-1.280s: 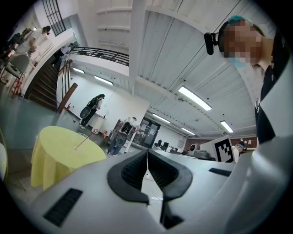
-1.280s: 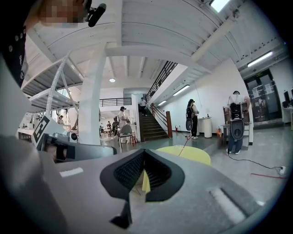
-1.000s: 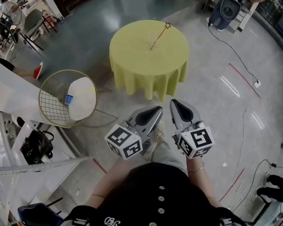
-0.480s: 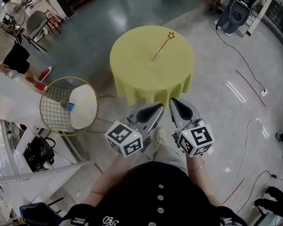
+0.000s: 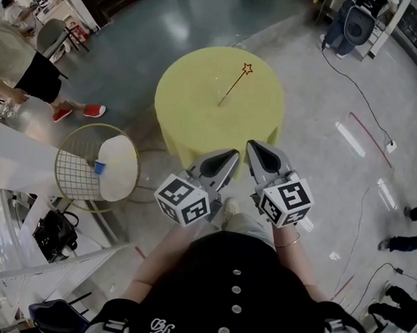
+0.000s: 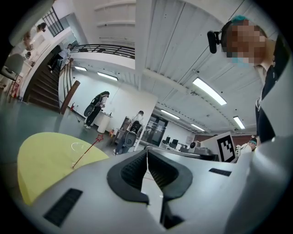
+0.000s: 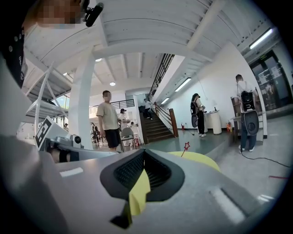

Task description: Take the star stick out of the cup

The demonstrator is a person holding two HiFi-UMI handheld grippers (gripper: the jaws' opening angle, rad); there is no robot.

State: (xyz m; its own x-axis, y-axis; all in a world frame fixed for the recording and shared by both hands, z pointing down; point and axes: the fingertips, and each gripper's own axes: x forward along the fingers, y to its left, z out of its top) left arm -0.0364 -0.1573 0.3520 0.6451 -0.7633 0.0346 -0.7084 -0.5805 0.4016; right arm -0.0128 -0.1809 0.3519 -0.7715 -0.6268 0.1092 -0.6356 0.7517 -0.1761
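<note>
The star stick (image 5: 233,86) leans in a clear cup (image 6: 77,154) near the middle of the round yellow table (image 5: 190,93), its red outline star uppermost and pointing away from the wearer. The cup is faint in the head view and shows best as a pale ring in the left gripper view.

Compared with a second ago, the table lies closer beneath the head camera. Its near drape now meets the tips of the left gripper (image 5: 233,155) and the right gripper (image 5: 253,145), which suggests an approach under way and no reach yet begun. Stick and cup look undisturbed, well apart from both tools.

Each gripper is held close to the body, pads pressed together at the tip, with nothing between them. The yellow seen through the right gripper's gap is the tablecloth.

A passer-by in red shoes (image 5: 74,112) has entered at upper left, beyond the wire chair (image 5: 78,170).

No brand or wording can be read. The only markings are black-and-white square markers on the left cube (image 5: 182,201) and right cube (image 5: 286,201), and an illegible white emblem (image 5: 163,326) on the dark garment.
</note>
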